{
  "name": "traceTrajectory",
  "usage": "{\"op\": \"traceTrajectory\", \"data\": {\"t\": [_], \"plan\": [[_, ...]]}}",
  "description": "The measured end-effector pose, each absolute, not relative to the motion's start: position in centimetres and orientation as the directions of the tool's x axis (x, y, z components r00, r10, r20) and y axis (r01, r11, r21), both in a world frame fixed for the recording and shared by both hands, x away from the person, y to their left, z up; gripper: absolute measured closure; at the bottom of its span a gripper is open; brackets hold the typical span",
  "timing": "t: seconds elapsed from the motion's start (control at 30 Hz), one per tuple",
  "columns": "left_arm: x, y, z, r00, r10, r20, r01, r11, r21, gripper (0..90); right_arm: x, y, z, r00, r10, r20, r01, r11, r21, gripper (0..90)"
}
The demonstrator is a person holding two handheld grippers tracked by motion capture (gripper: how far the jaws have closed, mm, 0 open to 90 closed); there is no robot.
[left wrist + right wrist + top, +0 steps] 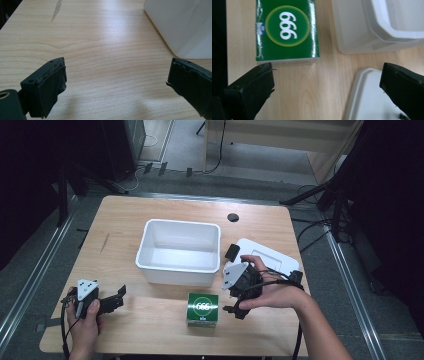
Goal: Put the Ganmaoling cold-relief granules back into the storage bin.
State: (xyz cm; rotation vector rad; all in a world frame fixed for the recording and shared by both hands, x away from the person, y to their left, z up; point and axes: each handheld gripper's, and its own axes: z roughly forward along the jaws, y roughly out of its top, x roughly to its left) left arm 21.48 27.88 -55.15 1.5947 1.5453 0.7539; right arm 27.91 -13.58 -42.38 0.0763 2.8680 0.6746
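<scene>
One green "999" box near table's front edge, centre, just in front of white tub. My guess: light, stiff carton, glossy wrap, maybe slippery; grip across narrow sides. One tub, empty. One white lid toward right edge. My right gripper jaws spread, beside box; my left gripper spread, front-left corner.
</scene>
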Motion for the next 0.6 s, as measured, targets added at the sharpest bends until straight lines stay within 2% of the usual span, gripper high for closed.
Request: {"op": "traceTrajectory", "data": {"t": [0.6], "plan": [[21.5, 27.9, -55.2, 0.085, 0.992, -0.097, 0.531, 0.037, 0.847, 2.6, 25.9, -11.4, -44.5, -0.991, 0.039, -0.128, -0.022, 0.898, 0.439, 0.0]]}}
